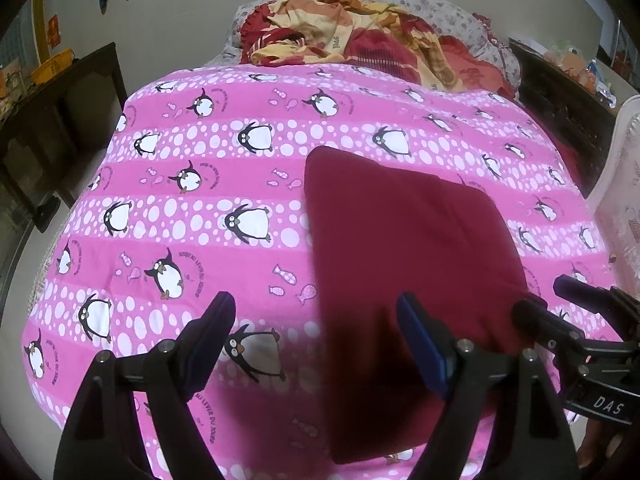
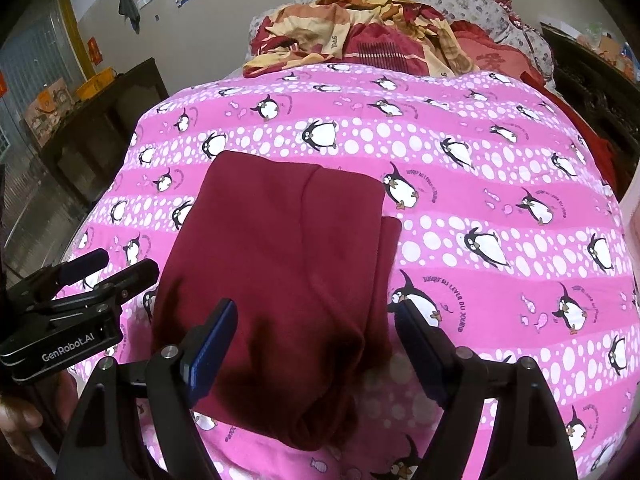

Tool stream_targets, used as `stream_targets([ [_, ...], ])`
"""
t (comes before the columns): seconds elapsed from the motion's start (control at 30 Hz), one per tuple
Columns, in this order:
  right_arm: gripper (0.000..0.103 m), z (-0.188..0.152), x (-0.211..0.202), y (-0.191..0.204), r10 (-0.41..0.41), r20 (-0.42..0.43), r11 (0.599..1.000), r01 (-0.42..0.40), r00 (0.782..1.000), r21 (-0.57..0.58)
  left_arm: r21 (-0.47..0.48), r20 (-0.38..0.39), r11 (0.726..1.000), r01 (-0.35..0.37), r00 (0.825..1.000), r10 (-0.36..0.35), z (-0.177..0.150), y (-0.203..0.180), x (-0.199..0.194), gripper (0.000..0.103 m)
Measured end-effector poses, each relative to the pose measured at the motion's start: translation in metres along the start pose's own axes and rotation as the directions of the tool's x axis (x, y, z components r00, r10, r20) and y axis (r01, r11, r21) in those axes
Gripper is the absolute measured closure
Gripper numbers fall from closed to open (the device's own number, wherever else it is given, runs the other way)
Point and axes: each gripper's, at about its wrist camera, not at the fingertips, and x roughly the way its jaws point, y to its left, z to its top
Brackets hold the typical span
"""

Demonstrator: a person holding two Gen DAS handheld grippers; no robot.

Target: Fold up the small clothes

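Garment: the dark red cloth point(image 2: 280, 264) lies flat on the pink penguin quilt point(image 2: 500, 208), already folded into a rough rectangle, one layer's edge showing along its right side.
Left gripper point(image 1: 316, 328): jaws spread, hovering over the cloth's left edge, nothing pinched.
Right gripper point(image 2: 316, 328): spread too, poised above the near end, empty.
Step in hand: likely another fold. Pinch both near corners through all layers, lift together, and lay them squarely onto the far edge.
Around: a crumpled red-and-yellow blanket point(image 2: 360, 28) at the head of the bed, dark furniture point(image 1: 60, 120) to the left.
In the way: nothing on the quilt; the soft surface may let layers slip.
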Motion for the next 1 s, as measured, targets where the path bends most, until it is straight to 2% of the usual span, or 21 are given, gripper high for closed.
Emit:
stream_targets([
  [1.0, 0.018, -0.002, 0.013, 0.000, 0.005, -0.042, 1.000, -0.006, 0.999, -0.002, 0.019, -0.020, 1.000, 0.004, 1.000, -0.004, -0.001, -0.003, 0.008, 0.022],
])
